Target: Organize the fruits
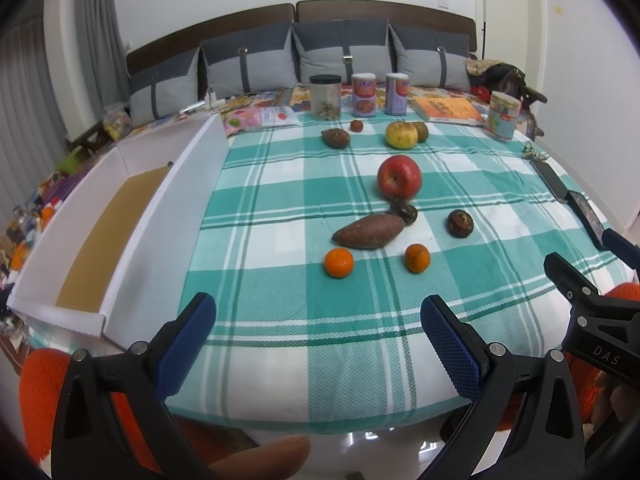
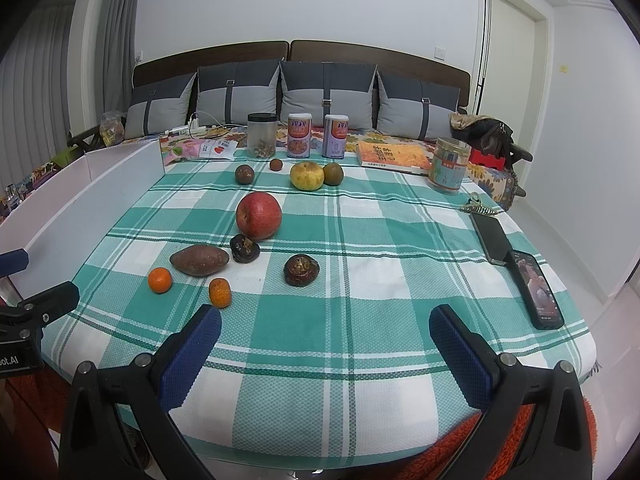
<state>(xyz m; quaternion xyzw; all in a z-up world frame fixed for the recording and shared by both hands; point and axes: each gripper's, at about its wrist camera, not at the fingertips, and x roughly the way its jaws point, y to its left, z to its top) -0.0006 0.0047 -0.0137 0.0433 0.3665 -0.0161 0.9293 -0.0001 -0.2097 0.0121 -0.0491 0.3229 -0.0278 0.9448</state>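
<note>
Fruit lies on a green checked tablecloth. A red apple sits mid-table, a yellow apple behind it. A sweet potato, two oranges and dark round fruits lie nearer. A white cardboard box with a brown floor stands at the left. My left gripper and right gripper are both open and empty, above the table's near edge.
Jars and cans, a book and a plastic tub stand along the far edge. Two phones and a hair clip lie at the right. A sofa with cushions is behind.
</note>
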